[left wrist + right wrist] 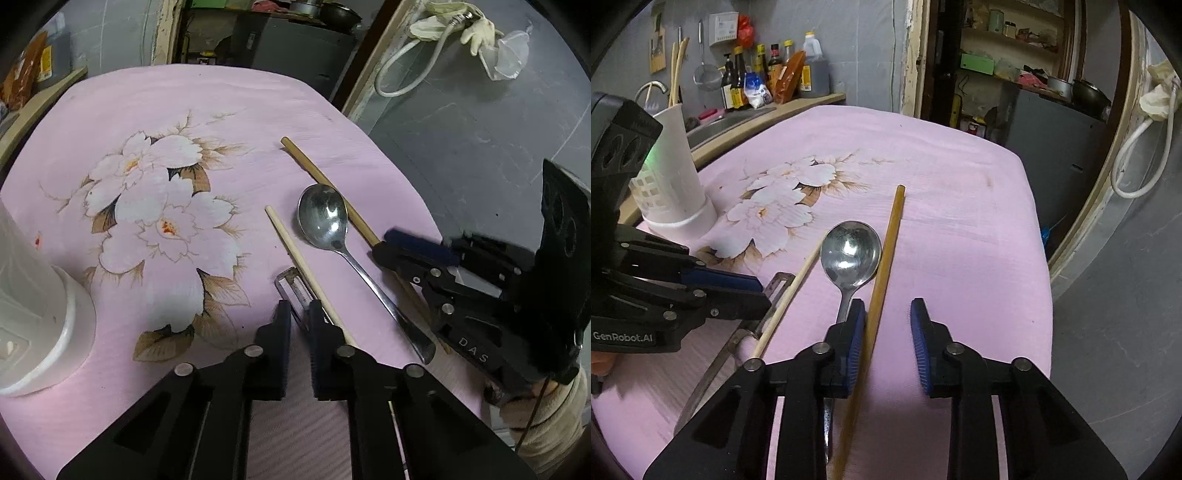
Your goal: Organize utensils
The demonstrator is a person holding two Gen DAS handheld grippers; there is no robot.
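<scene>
Starting at the far left of the round-bowled steel spoon [323, 216], the tall white plastic utensil holder [670, 166] stands on the pink flowered tablecloth [960, 184], well apart from the utensils. All four utensils lie on the cloth, so the sorting looks barely begun.

Just left of the spoon, the left gripper [300, 314] is clamped on the neck of the small metal peeler [293, 286]. The pale wooden chopstick [295, 251] lies outside the jaws, between the peeler and the spoon.

Just right of the spoon, the darker brown chopstick [892, 229] runs between the pads of the right gripper [888, 317]. The pads stand apart, with the stick against the spoon-side pad only.

Only the right wrist view shows that gap and the holder's slotted wall. The left wrist view shows the peeler's blade and the spoon's full handle.
</scene>
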